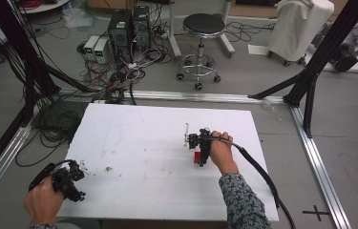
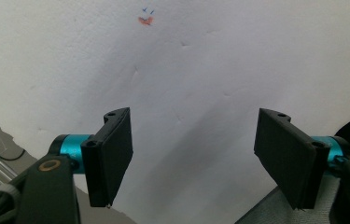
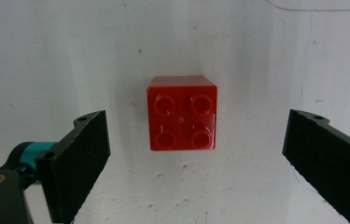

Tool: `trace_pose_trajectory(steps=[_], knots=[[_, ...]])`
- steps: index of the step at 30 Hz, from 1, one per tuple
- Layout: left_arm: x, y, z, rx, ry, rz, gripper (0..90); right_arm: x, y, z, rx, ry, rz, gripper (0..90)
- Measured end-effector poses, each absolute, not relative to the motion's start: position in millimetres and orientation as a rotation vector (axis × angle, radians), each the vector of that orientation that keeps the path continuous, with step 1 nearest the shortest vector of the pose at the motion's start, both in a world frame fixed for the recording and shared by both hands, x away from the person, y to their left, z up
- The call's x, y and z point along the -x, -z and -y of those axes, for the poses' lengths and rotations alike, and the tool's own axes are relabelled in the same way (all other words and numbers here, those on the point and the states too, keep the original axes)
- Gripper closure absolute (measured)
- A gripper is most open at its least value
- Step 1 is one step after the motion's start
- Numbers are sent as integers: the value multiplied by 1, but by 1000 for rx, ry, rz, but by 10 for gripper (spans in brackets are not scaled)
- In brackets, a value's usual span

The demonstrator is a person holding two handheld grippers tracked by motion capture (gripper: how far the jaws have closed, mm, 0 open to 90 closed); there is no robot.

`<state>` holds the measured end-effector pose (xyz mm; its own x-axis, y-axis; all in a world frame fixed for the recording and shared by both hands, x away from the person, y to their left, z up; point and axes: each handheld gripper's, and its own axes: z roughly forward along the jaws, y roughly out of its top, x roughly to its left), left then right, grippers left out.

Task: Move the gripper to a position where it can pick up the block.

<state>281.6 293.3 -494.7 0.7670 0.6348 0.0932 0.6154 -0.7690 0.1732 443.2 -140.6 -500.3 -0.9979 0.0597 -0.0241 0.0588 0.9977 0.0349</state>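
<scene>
The right gripper hung over a red 4-stud brick on the white worktop — jaws wide apart; the left gripper — jaws likewise spread — held nothing.

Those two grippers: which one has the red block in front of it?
The right gripper: the red block sits between its open fingers. The left gripper faces bare white table.

We see even, bright light | soft shadows on the white table | gripper views slightly soft, no glare
</scene>
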Motion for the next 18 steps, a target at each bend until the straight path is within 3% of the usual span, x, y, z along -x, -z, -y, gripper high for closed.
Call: trace_pose_trajectory(steps=[18], knots=[[-281, 495, -293, -2828, -217, -1001, 281, -443, 521, 135, -85, -3, -3153, 66]])
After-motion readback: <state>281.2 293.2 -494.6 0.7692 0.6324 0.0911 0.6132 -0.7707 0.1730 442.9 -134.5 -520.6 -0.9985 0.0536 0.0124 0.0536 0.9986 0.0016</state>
